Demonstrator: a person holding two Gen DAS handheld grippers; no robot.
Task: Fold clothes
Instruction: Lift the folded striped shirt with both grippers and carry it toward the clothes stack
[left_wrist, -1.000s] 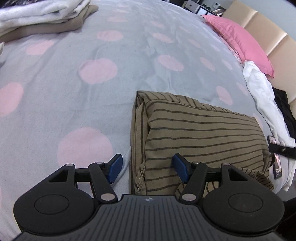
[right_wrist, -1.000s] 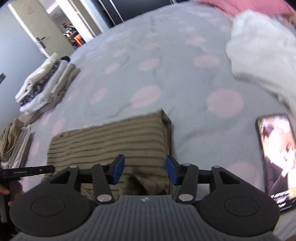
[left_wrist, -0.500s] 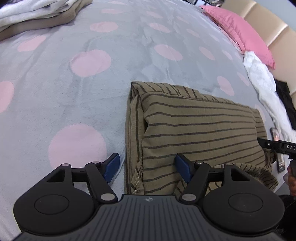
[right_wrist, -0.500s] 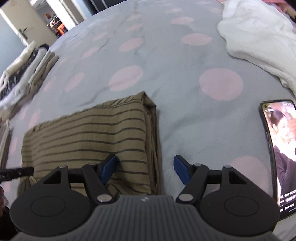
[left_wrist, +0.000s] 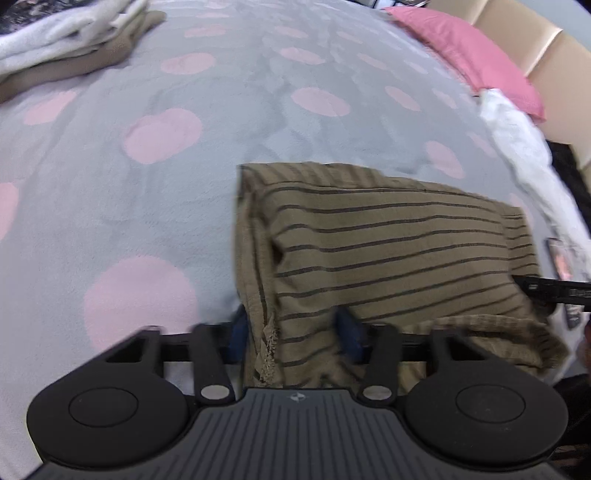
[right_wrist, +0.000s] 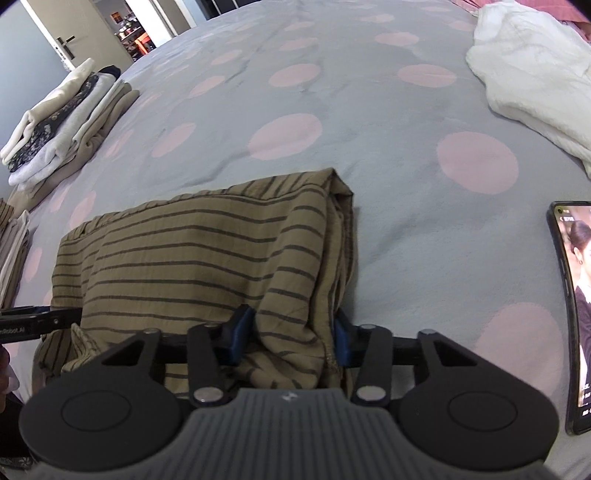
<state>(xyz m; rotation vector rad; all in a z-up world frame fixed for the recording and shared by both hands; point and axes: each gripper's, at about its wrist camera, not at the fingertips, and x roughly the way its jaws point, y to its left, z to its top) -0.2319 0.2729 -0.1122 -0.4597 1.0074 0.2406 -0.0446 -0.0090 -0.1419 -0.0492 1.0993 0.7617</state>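
Note:
A folded olive garment with dark stripes (left_wrist: 388, 240) (right_wrist: 203, 251) lies on the grey bedspread with pink dots (left_wrist: 147, 184). My left gripper (left_wrist: 291, 332) sits at the garment's near left corner, its jaws closing with the bunched cloth edge pinched between the blue pads. At the near right corner my right gripper (right_wrist: 291, 332) is also closing, and the fabric puckers up between its pads. Each gripper's black tip shows at the edge of the other's view: the right gripper (left_wrist: 554, 290) and the left gripper (right_wrist: 37, 319).
A stack of folded clothes (right_wrist: 62, 122) (left_wrist: 66, 44) rests at the bed's far left. A crumpled white garment (right_wrist: 535, 74) lies far right, near a pink pillow (left_wrist: 465, 51). A lit phone (right_wrist: 576, 302) lies on the bed right of the garment. A door (right_wrist: 55, 33) stands beyond.
Both grippers have narrowed onto the garment's near corners, which now bunch between the pads. The right gripper sank closer to the cloth; the left stayed about where it was.

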